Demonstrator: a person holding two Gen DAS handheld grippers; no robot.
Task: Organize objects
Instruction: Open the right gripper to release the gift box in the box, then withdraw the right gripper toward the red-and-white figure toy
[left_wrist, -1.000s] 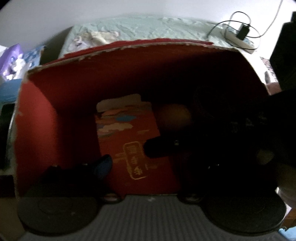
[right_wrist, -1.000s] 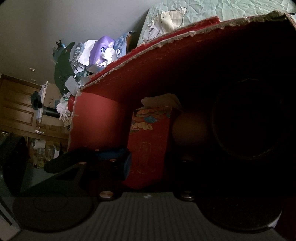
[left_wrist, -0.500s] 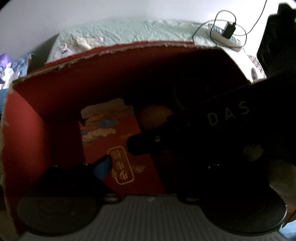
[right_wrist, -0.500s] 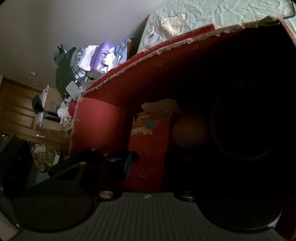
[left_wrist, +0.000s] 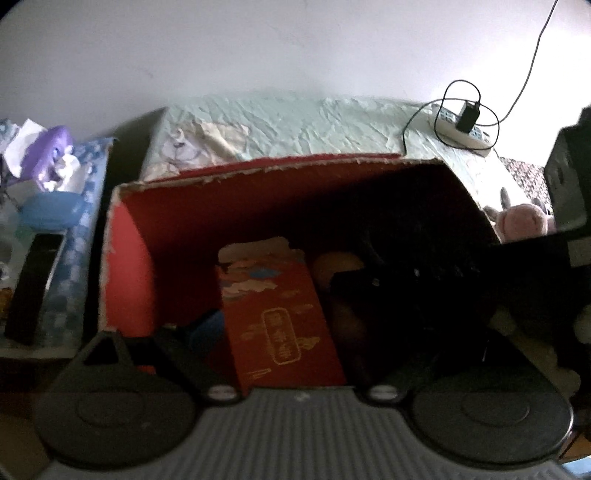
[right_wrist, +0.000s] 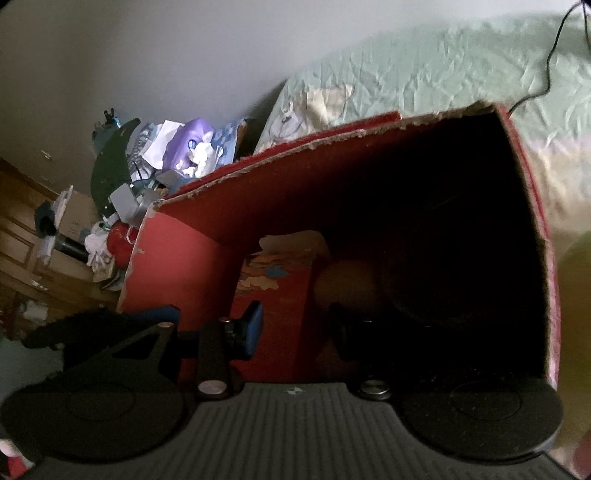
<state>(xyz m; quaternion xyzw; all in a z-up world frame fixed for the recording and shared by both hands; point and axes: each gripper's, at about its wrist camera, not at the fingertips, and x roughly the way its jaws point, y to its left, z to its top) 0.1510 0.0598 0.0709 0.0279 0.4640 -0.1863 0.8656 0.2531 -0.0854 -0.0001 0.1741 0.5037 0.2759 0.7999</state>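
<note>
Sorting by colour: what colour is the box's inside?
Red; the large cardboard box shows it best in the left wrist view.

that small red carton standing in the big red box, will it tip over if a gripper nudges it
Probably yes. The small red carton stands tall and narrow, leaning slightly, so a push near its top would likely topple it. Its torn upper edge suggests thin card that may dent. The round brown object beside it might stop a fall that way.

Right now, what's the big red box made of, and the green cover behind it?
The big red box looks like matte cardboard: its top edge is torn and frayed pale. The green cover seems a thin crinkly sheet, fabric or plastic; I can't tell which.
</note>
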